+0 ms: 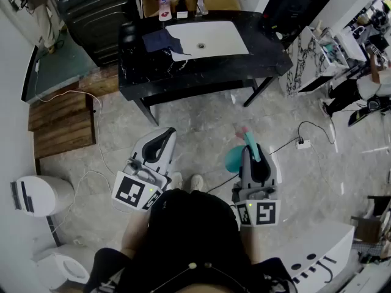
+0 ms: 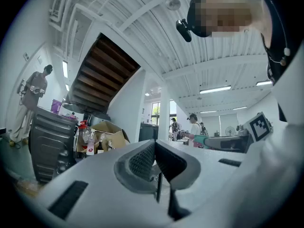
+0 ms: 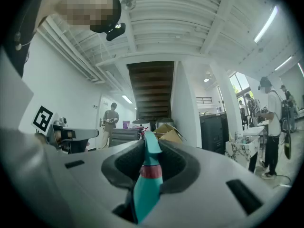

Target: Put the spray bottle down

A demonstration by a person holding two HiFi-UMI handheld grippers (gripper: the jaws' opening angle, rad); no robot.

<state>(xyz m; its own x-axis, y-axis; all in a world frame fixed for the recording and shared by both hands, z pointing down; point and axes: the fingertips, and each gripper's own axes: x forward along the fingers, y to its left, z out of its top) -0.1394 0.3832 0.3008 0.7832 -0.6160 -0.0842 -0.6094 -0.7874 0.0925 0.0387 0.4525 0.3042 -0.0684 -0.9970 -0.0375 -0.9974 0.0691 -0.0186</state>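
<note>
Right gripper view: right gripper [image 3: 151,151] clamps the teal spray bottle [image 3: 145,189] lengthwise along its jaws; black counter [image 1: 153,78] far ahead; left gripper [image 2: 154,153] closed, empty.

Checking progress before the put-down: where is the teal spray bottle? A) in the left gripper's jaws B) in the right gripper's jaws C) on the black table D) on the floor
B: the right gripper is shut on the teal spray bottle, at its neck.
</note>
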